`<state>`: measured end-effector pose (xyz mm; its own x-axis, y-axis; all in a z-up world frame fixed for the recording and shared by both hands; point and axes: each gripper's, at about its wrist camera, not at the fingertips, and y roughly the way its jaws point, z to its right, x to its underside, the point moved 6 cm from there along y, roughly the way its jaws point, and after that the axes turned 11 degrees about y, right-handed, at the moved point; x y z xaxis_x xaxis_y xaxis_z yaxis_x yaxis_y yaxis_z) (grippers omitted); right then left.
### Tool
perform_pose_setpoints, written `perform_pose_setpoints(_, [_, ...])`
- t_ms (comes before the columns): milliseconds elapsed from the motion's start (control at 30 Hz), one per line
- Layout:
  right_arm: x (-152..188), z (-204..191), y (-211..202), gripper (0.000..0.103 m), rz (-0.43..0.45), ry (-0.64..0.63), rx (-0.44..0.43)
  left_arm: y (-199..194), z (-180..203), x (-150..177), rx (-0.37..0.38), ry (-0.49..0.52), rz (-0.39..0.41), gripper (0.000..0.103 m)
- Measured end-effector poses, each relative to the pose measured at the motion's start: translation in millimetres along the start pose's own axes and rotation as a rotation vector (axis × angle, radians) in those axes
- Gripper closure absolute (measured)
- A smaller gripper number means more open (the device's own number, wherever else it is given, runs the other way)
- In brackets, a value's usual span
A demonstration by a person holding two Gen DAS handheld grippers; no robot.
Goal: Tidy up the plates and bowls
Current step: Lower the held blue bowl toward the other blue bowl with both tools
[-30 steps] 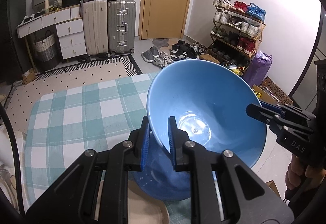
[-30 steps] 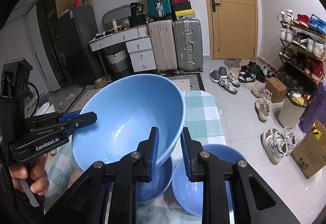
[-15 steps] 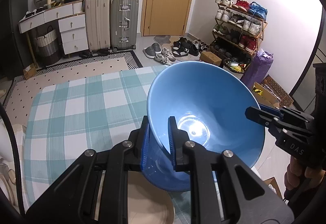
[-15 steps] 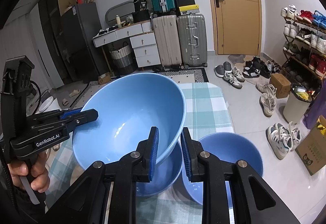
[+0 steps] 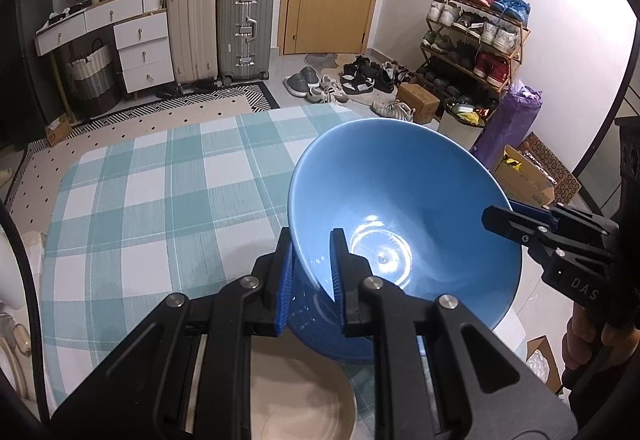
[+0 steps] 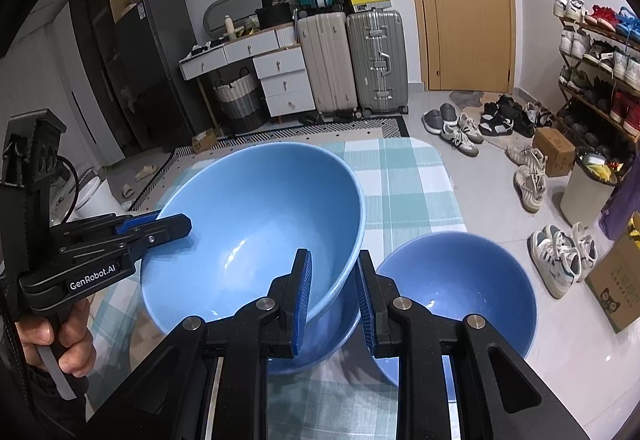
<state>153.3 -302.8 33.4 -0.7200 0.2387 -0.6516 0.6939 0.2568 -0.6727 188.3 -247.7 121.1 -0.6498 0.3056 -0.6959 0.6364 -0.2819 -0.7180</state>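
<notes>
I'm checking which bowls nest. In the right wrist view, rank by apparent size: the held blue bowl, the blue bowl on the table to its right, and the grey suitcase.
1. held blue bowl
2. blue bowl on the table
3. grey suitcase
The suitcase stands far back, so its rank reflects distance only.

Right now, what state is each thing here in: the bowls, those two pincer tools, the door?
Big blue bowl: tilted, held by its rim on both sides.
Left gripper: shut on its rim.
Right gripper: shut on its rim.
Second blue bowl: upright, empty, on the checked tablecloth.
Door: closed.
</notes>
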Motion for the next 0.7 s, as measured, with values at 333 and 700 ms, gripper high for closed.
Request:
perform_pose_setpoints(333, [10, 8, 19, 0.081, -0.028, -0.005, 0.018, 33, -7, 15, 0.001, -0.001, -0.035, 0.090])
perform_pose_setpoints(700, [16, 10, 41, 0.081, -0.054, -0.028, 0.041, 64, -14, 24, -0.008, 0.004, -0.056, 0.090])
